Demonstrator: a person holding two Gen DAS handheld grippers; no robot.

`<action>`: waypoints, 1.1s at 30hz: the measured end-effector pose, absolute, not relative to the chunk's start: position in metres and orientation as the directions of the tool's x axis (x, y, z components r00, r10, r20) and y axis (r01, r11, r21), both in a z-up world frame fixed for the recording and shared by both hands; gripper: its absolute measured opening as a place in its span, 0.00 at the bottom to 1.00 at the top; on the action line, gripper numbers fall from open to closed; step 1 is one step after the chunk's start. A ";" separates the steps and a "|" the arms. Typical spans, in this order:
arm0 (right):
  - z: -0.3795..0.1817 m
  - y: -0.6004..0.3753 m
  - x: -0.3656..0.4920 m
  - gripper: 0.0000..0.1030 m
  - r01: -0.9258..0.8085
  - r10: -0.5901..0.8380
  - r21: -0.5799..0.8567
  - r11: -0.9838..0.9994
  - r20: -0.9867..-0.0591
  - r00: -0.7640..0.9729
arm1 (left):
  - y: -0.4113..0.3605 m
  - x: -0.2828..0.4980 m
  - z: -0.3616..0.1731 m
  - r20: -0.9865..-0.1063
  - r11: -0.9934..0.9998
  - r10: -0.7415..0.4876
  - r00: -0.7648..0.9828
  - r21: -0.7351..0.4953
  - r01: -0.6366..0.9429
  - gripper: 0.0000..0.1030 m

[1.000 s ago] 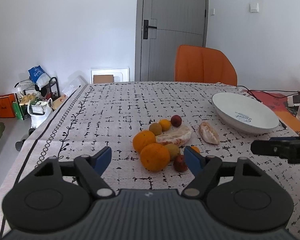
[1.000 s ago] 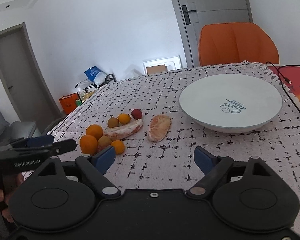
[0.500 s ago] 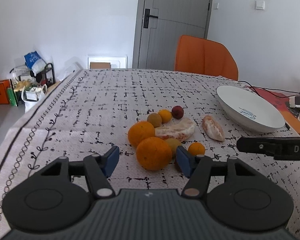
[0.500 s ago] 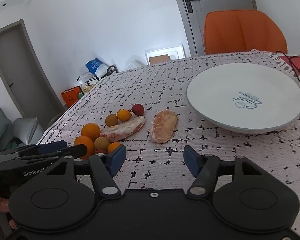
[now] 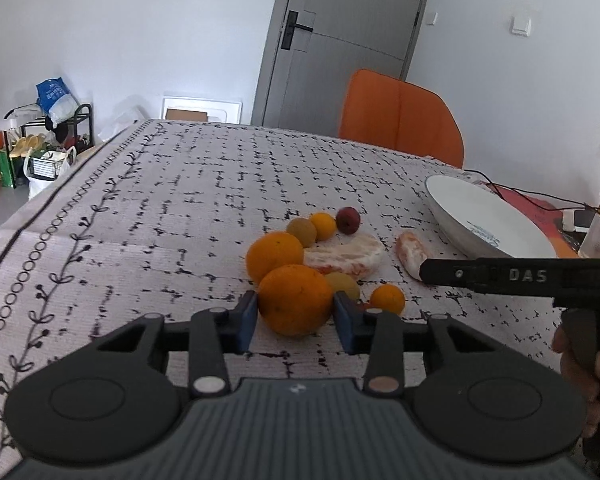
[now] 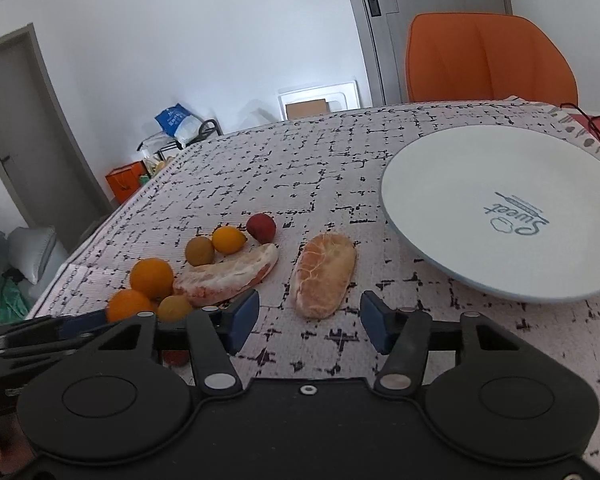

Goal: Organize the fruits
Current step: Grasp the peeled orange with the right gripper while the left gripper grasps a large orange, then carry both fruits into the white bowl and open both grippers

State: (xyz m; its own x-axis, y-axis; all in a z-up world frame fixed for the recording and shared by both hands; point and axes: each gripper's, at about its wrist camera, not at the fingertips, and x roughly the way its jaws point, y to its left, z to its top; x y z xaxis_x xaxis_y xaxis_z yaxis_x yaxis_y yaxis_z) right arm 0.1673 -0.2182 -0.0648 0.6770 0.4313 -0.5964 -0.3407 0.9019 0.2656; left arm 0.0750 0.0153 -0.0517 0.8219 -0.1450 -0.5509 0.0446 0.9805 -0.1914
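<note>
While the left gripper (image 5: pixel 295 318) brackets the nearest orange (image 5: pixel 295 299), pads at its sides but grip unconfirmed, the right gripper (image 6: pixel 309 320) gapes empty. Straight ahead lies a peeled pomelo segment (image 6: pixel 325 274), long axis pointing away; the white plate (image 6: pixel 500 184) waits farther right.

two oranges (image 5: pixel 294 299), two peeled segments (image 6: pixel 325 276), one plate (image 6: pixel 500 216)

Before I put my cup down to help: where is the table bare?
Bare cloth runs left of the nearest orange, to the table edge. The white plate holds nothing. Crowded: the fruit cluster, up to the peeled segment.
</note>
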 end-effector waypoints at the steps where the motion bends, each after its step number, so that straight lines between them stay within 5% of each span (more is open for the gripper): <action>1: -0.065 -0.216 0.169 0.54 -0.340 0.429 0.263 0.903 -0.598 0.677 | 0.018 0.074 -0.050 -0.548 0.981 -0.140 0.825 -0.192 0.039 0.38; 17: -0.071 -0.197 0.184 0.48 -0.283 0.323 0.164 0.945 -0.603 0.730 | 0.043 0.069 -0.042 -0.518 0.978 -0.107 0.849 -0.210 -0.005 0.38; 19: -0.072 -0.194 0.184 0.38 -0.284 0.316 0.151 0.947 -0.603 0.733 | 0.044 0.068 -0.042 -0.516 0.977 -0.106 0.850 -0.211 -0.006 0.38; 33: -0.054 -0.220 0.163 0.31 -0.352 0.452 0.285 0.891 -0.516 0.727 | 0.024 0.069 -0.028 -0.488 0.981 -0.124 0.864 -0.189 0.035 0.38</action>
State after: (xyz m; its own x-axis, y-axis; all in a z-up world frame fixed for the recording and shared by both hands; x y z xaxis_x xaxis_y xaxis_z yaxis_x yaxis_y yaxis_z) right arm 0.1629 -0.2197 -0.0538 0.7271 0.4524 -0.5164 -0.3521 0.8914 0.2853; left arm 0.0688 0.0243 -0.0280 0.8641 -0.1245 -0.4876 0.0347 0.9814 -0.1891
